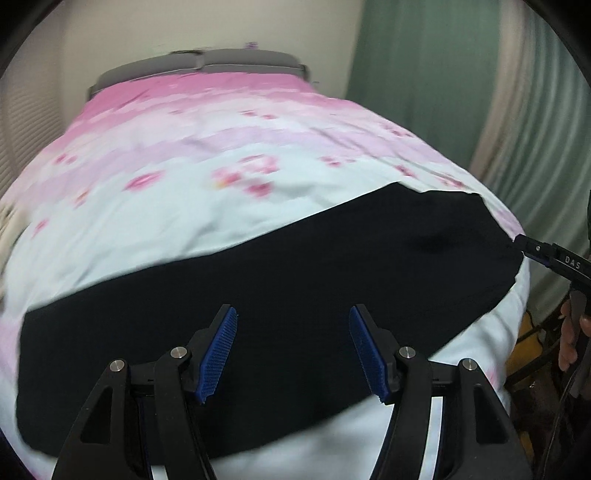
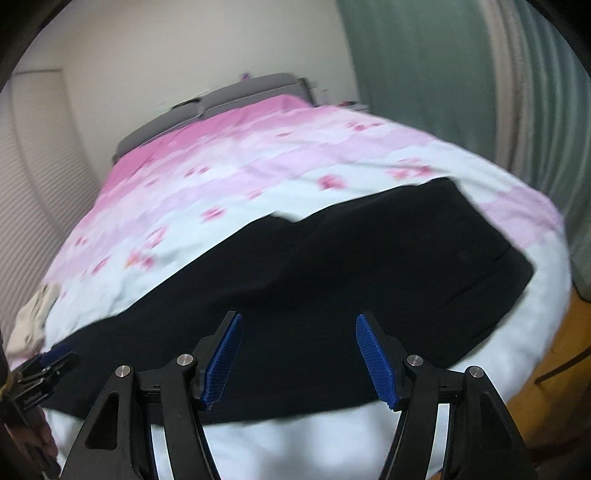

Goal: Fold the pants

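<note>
Pink floral bedspread carries dark pants; left tongs and right tongs gape wide, empty.

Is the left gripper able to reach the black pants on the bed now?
Probably yes. The left gripper is open and empty, pointing down at the black pants, which lie flat on the floral bed cover. Nothing shows between them.

A bed with a pink-and-white floral cover and grey headboard stands against a cream wall, green curtains hang to the right, and orange-brown flooring shows beside it.
</note>
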